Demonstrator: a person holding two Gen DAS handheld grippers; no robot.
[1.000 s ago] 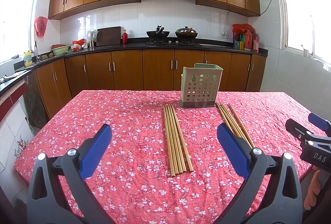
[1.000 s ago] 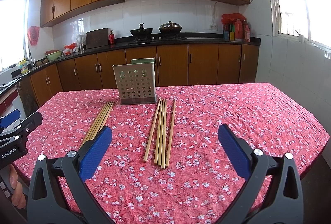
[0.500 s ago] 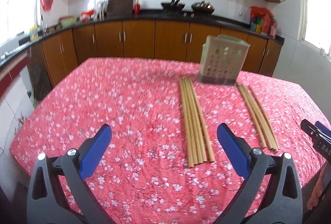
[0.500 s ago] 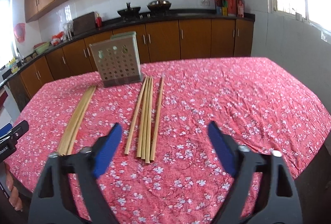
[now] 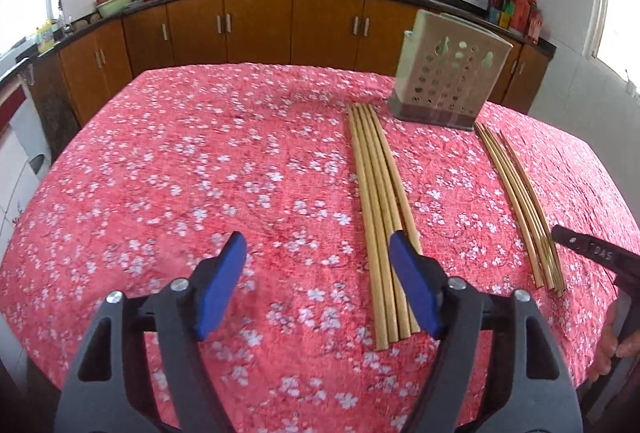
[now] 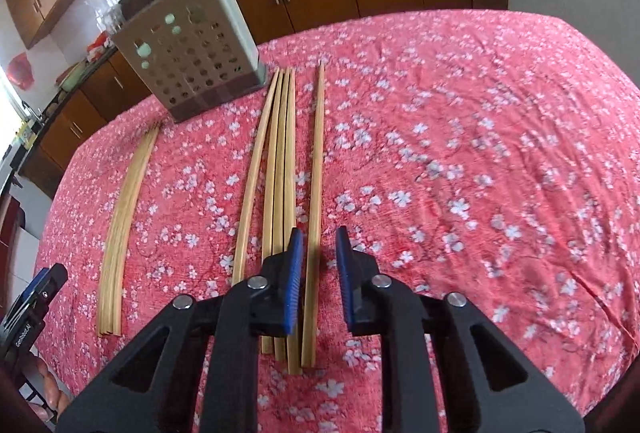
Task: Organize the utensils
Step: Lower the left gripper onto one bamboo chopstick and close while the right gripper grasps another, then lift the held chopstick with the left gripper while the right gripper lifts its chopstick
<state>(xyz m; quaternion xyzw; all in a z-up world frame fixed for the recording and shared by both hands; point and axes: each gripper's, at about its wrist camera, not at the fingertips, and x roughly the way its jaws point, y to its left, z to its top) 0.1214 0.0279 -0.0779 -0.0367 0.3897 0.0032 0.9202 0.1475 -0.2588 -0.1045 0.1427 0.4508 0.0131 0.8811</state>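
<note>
Two chopstick bundles (image 5: 380, 209) (image 5: 520, 205), one perforated holder (image 5: 448, 77), two claws (image 5: 318, 289) (image 6: 318, 281).

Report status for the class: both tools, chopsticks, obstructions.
Right tool open narrow, straddling lone outer chopstick. Left tool open, beside left chopstick bundle. Perforated holder looks empty, path unobstructed.

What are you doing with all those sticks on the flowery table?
Someone is tidying chopsticks with two hand-held tongs. The right tongs are nearly closed around one single chopstick lying a bit apart from its bundle. The left tongs are open over the other bundle. Nothing is lifted yet. The holder with holes stands at the far ends of the chopsticks.
</note>
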